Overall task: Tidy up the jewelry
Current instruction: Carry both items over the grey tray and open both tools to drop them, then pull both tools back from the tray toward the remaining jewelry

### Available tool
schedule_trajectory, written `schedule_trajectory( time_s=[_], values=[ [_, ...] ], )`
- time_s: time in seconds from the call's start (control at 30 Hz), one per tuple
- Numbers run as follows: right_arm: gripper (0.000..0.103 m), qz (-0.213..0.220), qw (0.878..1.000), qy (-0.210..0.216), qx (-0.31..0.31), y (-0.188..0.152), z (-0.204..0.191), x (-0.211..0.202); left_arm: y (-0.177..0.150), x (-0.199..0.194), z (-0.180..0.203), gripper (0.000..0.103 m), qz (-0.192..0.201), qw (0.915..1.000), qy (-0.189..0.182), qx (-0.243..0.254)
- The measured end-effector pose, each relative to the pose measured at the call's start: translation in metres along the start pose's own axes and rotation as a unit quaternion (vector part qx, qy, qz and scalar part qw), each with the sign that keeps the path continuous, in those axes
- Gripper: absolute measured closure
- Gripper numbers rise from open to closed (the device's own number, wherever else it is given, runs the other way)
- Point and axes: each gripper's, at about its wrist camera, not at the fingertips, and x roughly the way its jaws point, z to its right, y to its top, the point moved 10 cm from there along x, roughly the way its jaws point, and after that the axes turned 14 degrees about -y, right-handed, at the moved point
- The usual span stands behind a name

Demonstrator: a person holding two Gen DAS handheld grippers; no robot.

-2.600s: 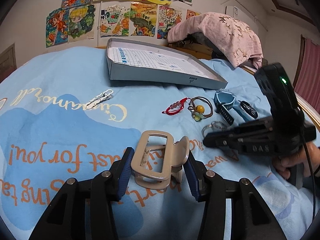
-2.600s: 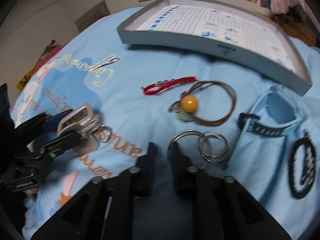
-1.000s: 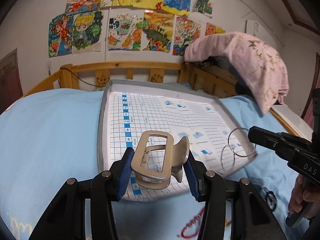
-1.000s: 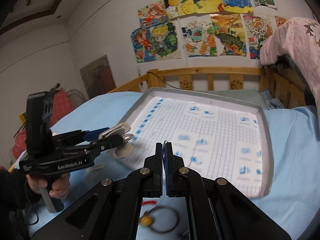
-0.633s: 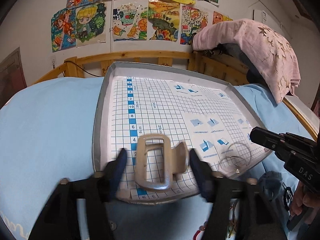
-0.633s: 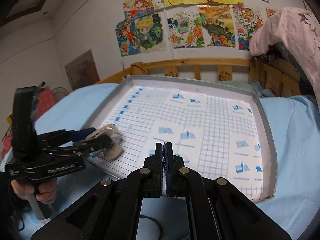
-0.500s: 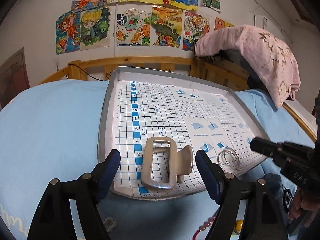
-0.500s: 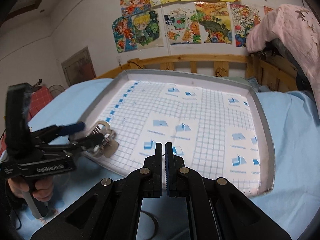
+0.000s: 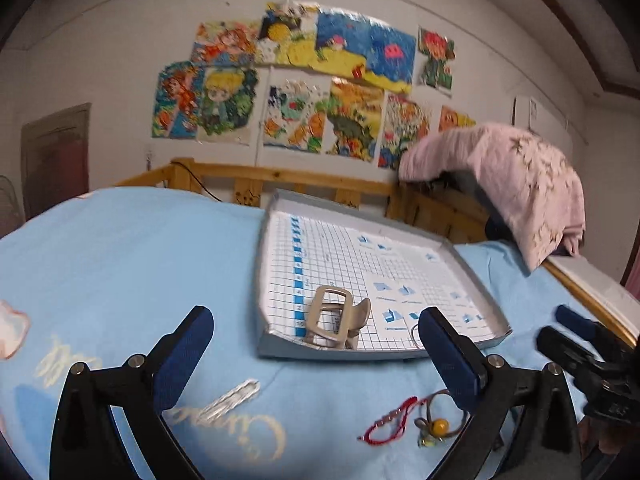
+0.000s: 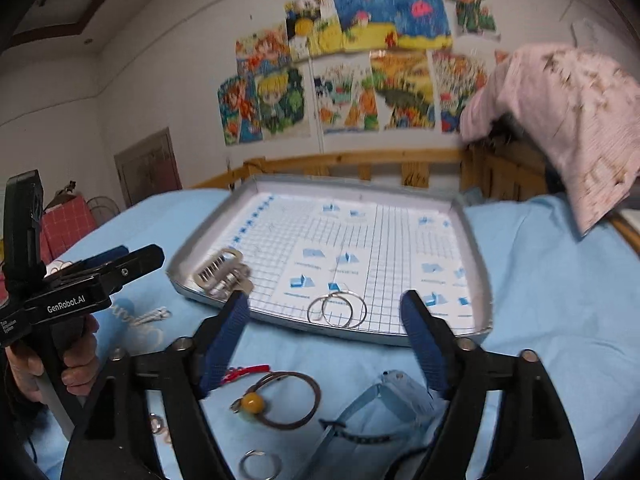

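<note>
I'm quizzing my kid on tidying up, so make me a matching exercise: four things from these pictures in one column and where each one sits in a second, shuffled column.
Things:
1. beige hair claw
2. pair of silver hoops
3. red cord bracelet
4. pink cloth

Places:
A. on the blue bedsheet, outside the tray
B. draped over the wooden bed frame
C. near the tray's front left corner
D. in the tray, by the middle of its front edge

Pairs: 1-C, 2-D, 3-A, 4-B
</note>
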Motion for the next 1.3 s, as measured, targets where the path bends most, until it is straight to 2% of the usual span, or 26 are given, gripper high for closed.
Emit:
schedule_trajectory(
  time_s=[0.03,0.17,0.27,0.43,0.73,0.9,1.13,1.3],
  values=[
    [0.005,0.024,1.0,-0.011,0.001,0.003,0.001,-0.015,0.001,-0.012,0.001,0.0,0.01,0.9999,0.002,0.002],
    [0.003,0.082,0.996,-0.038,0.006,0.009,0.002,-0.064,-0.001,-0.052,0.007,0.0,0.03,0.9993,0.009,0.022],
    [0.003,0.098,0.994,-0.044,0.014,0.01,-0.003,-0.093,-0.006,-0.084,0.008,0.0,0.036,0.9986,0.015,0.035],
    [0.003,0.119,0.992,-0.047,0.025,0.002,-0.01,-0.14,-0.025,-0.117,0.004,0.0,0.013,0.9995,0.003,0.029],
    [0.003,0.103,0.993,-0.058,0.009,-0.042,-0.022,-0.175,-0.071,-0.151,-0.014,0.0,0.01,0.9998,0.012,-0.014],
    [0.003,0.12,0.99,-0.079,-0.001,-0.059,-0.016,-0.189,-0.096,-0.155,-0.009,0.0,0.0,0.9998,0.019,-0.011],
    [0.003,0.104,0.991,-0.089,0.0,-0.075,-0.007,-0.187,-0.096,-0.156,0.004,0.0,0.0,0.9992,0.031,0.024],
    [0.003,0.08,0.993,-0.082,0.002,-0.077,-0.005,-0.178,-0.093,-0.143,0.009,0.0,-0.024,0.999,0.023,0.028]
  ],
)
